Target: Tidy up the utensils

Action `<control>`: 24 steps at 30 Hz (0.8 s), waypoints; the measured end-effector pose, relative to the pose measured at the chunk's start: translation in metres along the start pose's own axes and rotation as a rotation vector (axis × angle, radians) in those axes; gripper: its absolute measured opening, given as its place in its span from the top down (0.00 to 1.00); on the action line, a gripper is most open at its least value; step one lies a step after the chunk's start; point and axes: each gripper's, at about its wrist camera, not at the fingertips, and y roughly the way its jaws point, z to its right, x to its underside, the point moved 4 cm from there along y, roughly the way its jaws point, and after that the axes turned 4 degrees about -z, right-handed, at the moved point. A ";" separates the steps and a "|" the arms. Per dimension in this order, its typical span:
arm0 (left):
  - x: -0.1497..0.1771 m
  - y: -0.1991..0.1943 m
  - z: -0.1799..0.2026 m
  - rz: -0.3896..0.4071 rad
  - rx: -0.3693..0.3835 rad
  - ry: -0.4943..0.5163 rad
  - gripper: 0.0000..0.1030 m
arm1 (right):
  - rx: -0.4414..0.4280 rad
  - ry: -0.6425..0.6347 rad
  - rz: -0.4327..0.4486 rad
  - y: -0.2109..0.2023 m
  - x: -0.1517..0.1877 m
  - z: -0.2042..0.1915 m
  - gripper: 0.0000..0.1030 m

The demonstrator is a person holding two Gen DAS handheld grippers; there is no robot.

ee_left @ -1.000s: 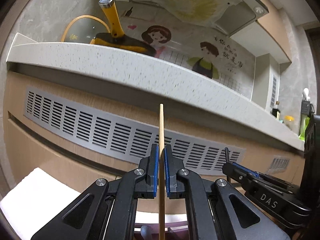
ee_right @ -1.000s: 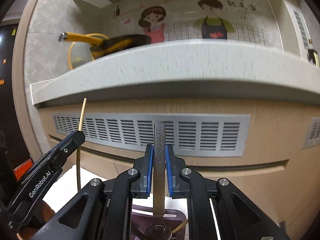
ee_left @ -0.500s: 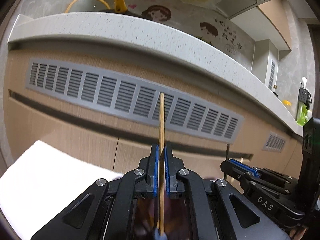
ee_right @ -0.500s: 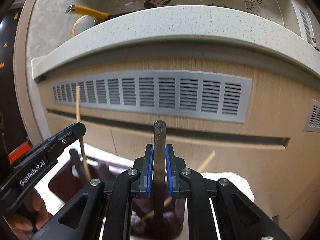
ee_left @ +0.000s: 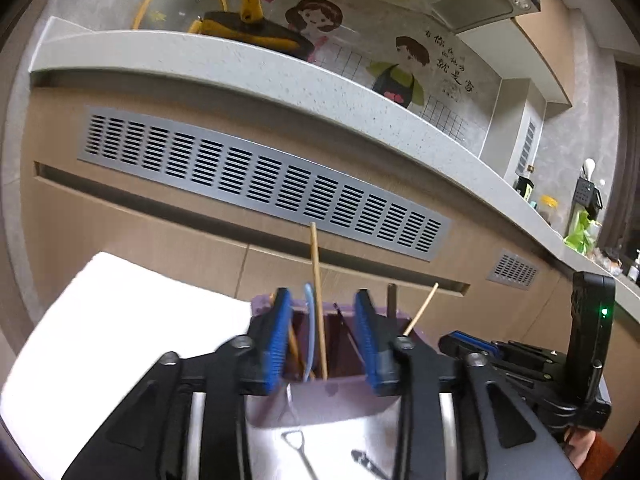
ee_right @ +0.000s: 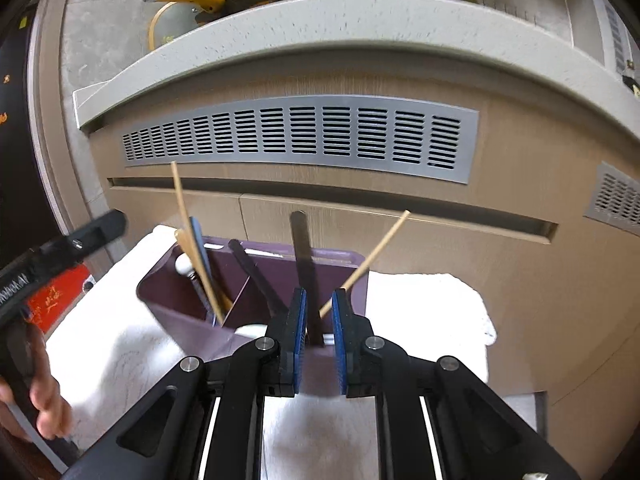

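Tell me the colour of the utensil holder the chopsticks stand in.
Dull purple; the utensil holder shows best in the right wrist view, on a white towel.

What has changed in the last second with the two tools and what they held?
Both tools lowered to the purple holder and opened. The left tool let go of the chopstick; the right tool released the dark metal handle. Both utensils now stand inside. The holder stayed on the white towel.

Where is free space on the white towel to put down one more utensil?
White towel is bare right of the purple holder, and bare left of it too. The holder's left compartment is crowded with chopsticks.
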 end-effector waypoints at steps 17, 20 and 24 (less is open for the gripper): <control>0.124 -0.020 -0.057 -0.471 -0.178 -0.007 0.50 | -0.145 -0.145 -0.417 0.033 0.116 -0.037 0.88; 0.130 -0.019 -0.053 -0.484 -0.178 0.006 0.50 | -0.132 -0.161 -0.412 0.045 0.112 -0.043 0.87; 0.132 -0.018 -0.046 -0.499 -0.161 0.012 0.50 | -0.130 -0.147 -0.391 0.053 0.108 -0.045 0.80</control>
